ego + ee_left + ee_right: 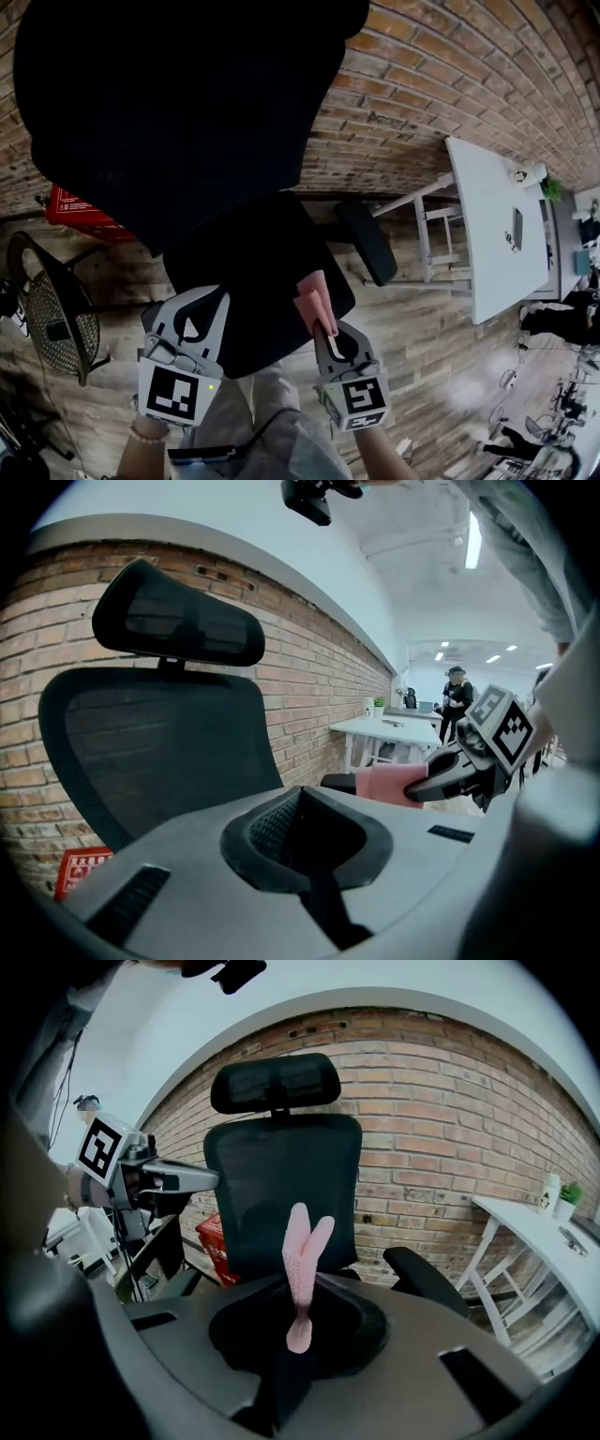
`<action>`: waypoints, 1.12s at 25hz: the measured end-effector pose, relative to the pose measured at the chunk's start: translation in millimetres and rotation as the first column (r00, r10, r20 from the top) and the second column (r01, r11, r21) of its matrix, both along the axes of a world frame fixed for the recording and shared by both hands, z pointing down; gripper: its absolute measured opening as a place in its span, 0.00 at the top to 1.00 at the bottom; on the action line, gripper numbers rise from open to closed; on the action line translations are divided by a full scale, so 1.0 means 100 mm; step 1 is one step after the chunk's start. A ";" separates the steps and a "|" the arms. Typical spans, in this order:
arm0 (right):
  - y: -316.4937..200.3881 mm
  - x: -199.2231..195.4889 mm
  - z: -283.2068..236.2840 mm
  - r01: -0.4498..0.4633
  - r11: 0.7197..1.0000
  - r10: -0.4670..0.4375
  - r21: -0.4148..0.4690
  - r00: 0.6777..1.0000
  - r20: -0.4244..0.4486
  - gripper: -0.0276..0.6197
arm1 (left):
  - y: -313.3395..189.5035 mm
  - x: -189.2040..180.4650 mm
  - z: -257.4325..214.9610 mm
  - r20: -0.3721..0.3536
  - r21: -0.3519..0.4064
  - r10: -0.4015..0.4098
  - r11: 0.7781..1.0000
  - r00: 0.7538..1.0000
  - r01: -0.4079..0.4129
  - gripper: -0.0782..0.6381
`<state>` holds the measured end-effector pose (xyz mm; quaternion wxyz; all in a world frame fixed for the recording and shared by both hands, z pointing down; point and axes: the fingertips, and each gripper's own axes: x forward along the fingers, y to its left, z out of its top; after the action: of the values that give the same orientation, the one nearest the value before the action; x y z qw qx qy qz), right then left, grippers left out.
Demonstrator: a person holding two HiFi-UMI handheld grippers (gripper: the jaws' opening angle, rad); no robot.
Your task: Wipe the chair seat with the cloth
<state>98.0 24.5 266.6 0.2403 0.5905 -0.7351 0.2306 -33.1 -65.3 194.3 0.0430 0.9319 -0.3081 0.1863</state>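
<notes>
A black office chair fills the head view, its seat (246,272) below the big dark backrest (169,103). My right gripper (327,328) is shut on a folded pink cloth (313,302), which stands up from its jaws over the seat's front right corner. In the right gripper view the cloth (302,1246) rises before the chair back (281,1180). My left gripper (208,298) hovers over the seat's front left edge, its jaws together and holding nothing. From the left gripper view (292,810) I see the cloth (386,785) held in the right gripper (439,784).
An armrest (366,242) sticks out to the seat's right. A white table (497,225) stands by the brick wall at right. A red box (80,211) and a wire-mesh chair (52,319) sit at left. People stand far off at the right.
</notes>
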 end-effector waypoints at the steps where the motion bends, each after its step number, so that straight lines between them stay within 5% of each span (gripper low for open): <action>1: -0.06 0.03 0.10 0.009 1.000 -0.009 -0.008 1.000 -0.001 0.87 | -0.06 0.04 0.08 -0.011 -0.012 -0.018 1.000 1.000 0.018 0.87; 7: -0.43 0.23 0.72 0.090 0.996 -0.090 -0.015 0.996 -0.018 0.87 | -0.34 0.18 0.55 0.062 0.048 -0.048 0.998 0.997 0.045 0.87; 20: -1.48 0.30 1.87 0.154 0.988 -0.155 -0.017 0.987 -0.035 0.87 | -0.67 0.17 1.34 0.120 0.045 -0.151 0.988 0.981 0.147 0.87; 28: -2.07 0.52 2.32 0.119 0.993 -0.117 0.000 0.975 -0.190 0.87 | -0.79 0.20 1.74 0.151 0.046 -0.136 0.990 0.979 0.130 0.87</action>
<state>150.1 -182.7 498.7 0.3194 0.5664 -0.7438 0.1545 -12.6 -144.6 368.0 0.0149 0.8926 -0.3755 0.2490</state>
